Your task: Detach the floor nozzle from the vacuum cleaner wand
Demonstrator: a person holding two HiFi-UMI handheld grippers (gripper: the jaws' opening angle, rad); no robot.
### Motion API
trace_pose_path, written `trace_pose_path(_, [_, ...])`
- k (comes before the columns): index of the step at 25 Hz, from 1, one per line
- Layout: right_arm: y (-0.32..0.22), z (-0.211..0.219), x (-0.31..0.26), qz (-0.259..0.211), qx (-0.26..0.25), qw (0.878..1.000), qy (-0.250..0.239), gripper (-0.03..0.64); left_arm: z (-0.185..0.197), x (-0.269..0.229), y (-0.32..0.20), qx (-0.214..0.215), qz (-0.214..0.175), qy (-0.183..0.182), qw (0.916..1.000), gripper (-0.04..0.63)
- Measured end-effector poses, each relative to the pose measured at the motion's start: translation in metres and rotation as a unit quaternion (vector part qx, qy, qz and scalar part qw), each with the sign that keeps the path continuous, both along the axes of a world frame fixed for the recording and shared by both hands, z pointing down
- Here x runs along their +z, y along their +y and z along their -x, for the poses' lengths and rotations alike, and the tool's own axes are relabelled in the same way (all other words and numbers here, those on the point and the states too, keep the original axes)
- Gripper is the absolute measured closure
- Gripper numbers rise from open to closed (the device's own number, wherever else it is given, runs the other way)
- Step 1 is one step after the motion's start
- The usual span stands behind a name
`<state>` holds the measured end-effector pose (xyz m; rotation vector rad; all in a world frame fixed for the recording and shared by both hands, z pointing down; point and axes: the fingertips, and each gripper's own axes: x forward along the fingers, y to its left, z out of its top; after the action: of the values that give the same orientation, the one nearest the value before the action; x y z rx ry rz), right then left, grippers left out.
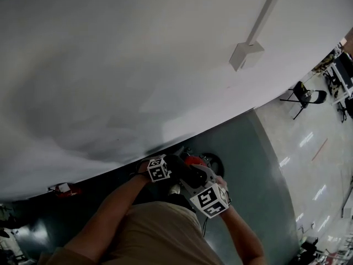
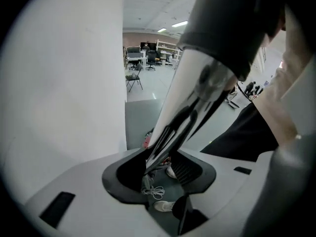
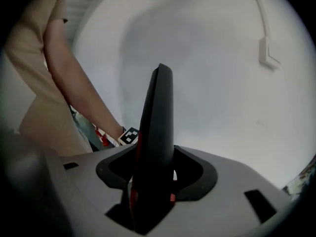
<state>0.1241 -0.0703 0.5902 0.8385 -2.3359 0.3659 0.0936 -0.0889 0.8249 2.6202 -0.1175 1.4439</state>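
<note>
— Wand (image 2: 183, 105) first: where do you have it?
— It's the chrome tube, slanting up out of my left gripper (image 2: 160, 176) into a dark grey sleeve (image 2: 232, 28). Those jaws are clamped on it.
— And your right?
— My right gripper (image 3: 154, 186) is squeezed onto a black part with red trim (image 3: 157, 127), standing upright between the jaws. What piece that is, I cannot tell.
— Where is all this?
— Low down, both grippers close together, just beside the white wall (image 1: 138, 59), over the grey-green floor (image 1: 251, 164).
</note>
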Motion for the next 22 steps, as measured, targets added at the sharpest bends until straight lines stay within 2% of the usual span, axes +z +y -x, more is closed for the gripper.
trace_pose_path(2, [-0.002,-0.007,0.002,0.016,0.01,0.999,-0.038,0.391,-0.001,-0.003,0.0,-0.027,0.0,0.019,0.9994,0.436])
trace_pose_path(4, [-0.005,-0.007,0.0,0.017,0.025,0.999,-0.024,0.391,-0.003,-0.002,-0.004,-0.051,-0.002,0.022,0.9985,0.443])
trace_pose_path(6, [-0.001,0.003,-0.003,-0.009,0.009,1.0,0.028,0.391,0.0,0.001,-0.004,-0.032,-0.007,0.004,0.9994,0.445])
trace_pose_path(7, [0.001,0.005,-0.002,-0.014,-0.001,0.999,0.035,0.391,0.003,0.001,-0.003,-0.019,-0.011,0.0,0.9998,0.443])
trace_pose_path(8, [-0.003,0.002,0.001,-0.003,0.001,1.0,0.016,0.391,0.006,0.0,-0.005,-0.013,-0.014,0.002,0.9998,0.445])
trace_pose_path(10, [-0.023,-0.02,0.006,0.032,0.044,0.998,-0.035,0.391,0.009,0.0,-0.01,-0.021,-0.015,0.003,0.9997,0.47])
trace_pose_path(11, [-0.032,-0.028,0.005,0.036,0.067,0.997,-0.033,0.391,0.012,0.004,-0.011,-0.021,-0.013,-0.009,0.9997,0.581])
trace_pose_path(12, [-0.037,-0.029,0.003,0.03,0.076,0.997,-0.014,0.391,0.016,0.009,-0.009,-0.013,-0.011,-0.025,0.9995,0.597])
trace_pose_path(14, [-0.029,-0.011,-0.003,0.018,0.053,0.998,0.024,0.391,0.02,0.017,-0.002,0.009,-0.019,-0.041,0.9989,0.597])
trace_pose_path(16, [-0.021,0.003,0.0,0.02,0.032,0.999,0.03,0.391,0.02,0.017,-0.001,0.002,-0.043,-0.028,0.9987,0.595])
trace_pose_path(17, [-0.022,0.003,0.002,0.021,0.034,0.999,0.027,0.391,0.02,0.016,-0.003,-0.01,-0.051,-0.015,0.9985,0.589])
trace_pose_path(20, [-0.026,0.0,-0.001,0.033,0.049,0.998,0.021,0.391,0.016,0.005,-0.012,-0.049,-0.07,0.032,0.9959,0.411])
trace_pose_path(21, [-0.026,0.0,-0.002,0.037,0.049,0.998,0.023,0.391,0.014,0.0,-0.018,-0.055,-0.078,0.048,0.9943,0.343])
trace_pose_path(22, [-0.026,0.001,-0.002,0.04,0.048,0.998,0.021,0.391,0.01,-0.005,-0.022,-0.052,-0.082,0.066,0.9931,0.302])
